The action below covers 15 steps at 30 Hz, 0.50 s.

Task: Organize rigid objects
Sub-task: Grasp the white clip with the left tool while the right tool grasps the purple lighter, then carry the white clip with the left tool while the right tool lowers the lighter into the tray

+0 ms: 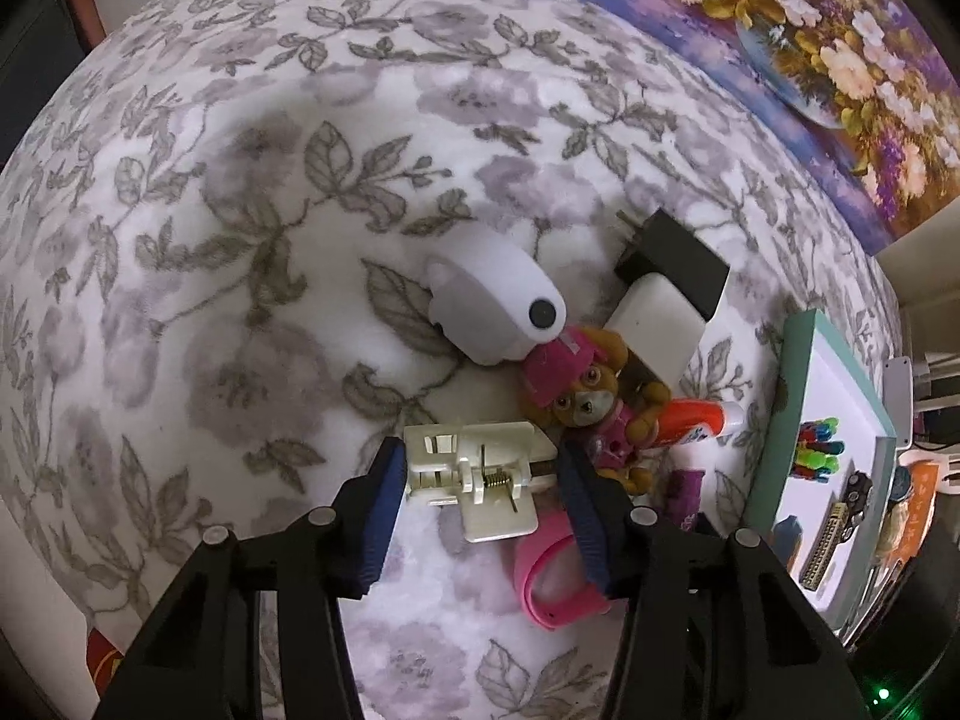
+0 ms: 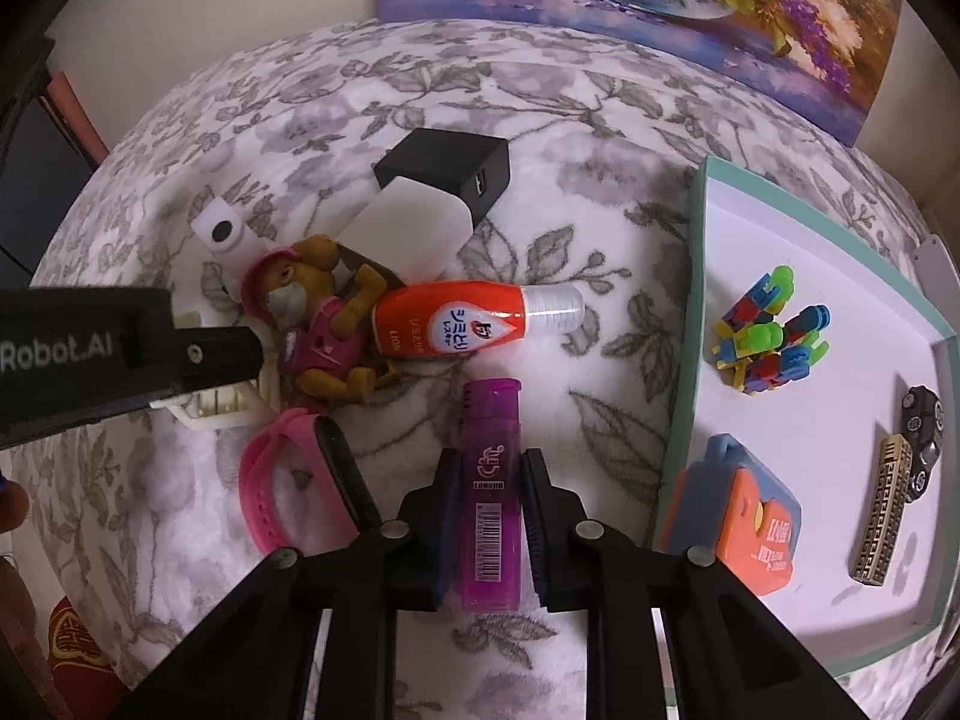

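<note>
A white plastic clip [image 1: 474, 474] lies on the floral blanket [image 1: 240, 240], and my left gripper [image 1: 480, 474] is shut on it, a blue pad at each end. In the right wrist view a purple lighter [image 2: 492, 420] lies lengthwise between the pads of my right gripper [image 2: 491, 480], which is shut on it. Both grippers point steeply down at the blanket. The left gripper's black body shows at the left of the right wrist view, over the clip [image 2: 210, 411].
A plush dog in pink [image 2: 324, 324], an orange bottle [image 2: 456, 324], a pink wristband [image 2: 270, 480], a black charger [image 2: 450, 168], a white block [image 2: 408, 222] and a white camera-like device [image 1: 498, 312] crowd together. A teal-rimmed tray [image 2: 696, 300] at right holds several small toys. A flower painting [image 2: 630, 12] stands behind.
</note>
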Tool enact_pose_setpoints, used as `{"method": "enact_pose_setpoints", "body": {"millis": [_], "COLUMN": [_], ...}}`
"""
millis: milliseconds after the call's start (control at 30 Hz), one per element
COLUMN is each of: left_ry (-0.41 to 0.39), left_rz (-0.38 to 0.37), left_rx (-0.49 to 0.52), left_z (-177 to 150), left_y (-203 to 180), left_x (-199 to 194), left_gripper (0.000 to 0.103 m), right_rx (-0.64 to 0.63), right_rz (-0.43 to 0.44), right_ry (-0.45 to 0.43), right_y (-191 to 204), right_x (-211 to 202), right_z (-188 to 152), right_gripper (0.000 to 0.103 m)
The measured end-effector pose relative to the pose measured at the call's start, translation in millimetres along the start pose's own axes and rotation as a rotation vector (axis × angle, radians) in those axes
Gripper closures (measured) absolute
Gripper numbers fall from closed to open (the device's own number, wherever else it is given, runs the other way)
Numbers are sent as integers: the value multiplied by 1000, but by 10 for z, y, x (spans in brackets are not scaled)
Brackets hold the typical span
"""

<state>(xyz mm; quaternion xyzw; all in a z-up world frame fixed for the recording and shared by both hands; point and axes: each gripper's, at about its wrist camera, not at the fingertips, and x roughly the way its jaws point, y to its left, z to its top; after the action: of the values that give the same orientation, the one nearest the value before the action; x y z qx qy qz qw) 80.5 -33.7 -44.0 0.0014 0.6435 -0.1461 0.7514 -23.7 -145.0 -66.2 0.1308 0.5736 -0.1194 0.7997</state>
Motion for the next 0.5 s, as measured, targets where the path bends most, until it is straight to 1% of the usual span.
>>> {"method": "enact_pose_setpoints", "body": {"millis": [167,367,500], "left_ry": [-62,-121,-153], "left_rz": [-24,-49,-59], "left_rx": [-10,-11,-14], "left_z": [53,113,87], "left_y": [35,42,47], "left_x": [-204,-431,-576], "left_gripper": [50,50,50], "right_rx": [42,78,103], "right_rz": [39,81,96], "right_ry": [0,-45,-75], "right_y": [-95,-197,-285], "right_x": [-43,-238,-366], "right_z": [20,46,69], "right_gripper": [82,82,82]}}
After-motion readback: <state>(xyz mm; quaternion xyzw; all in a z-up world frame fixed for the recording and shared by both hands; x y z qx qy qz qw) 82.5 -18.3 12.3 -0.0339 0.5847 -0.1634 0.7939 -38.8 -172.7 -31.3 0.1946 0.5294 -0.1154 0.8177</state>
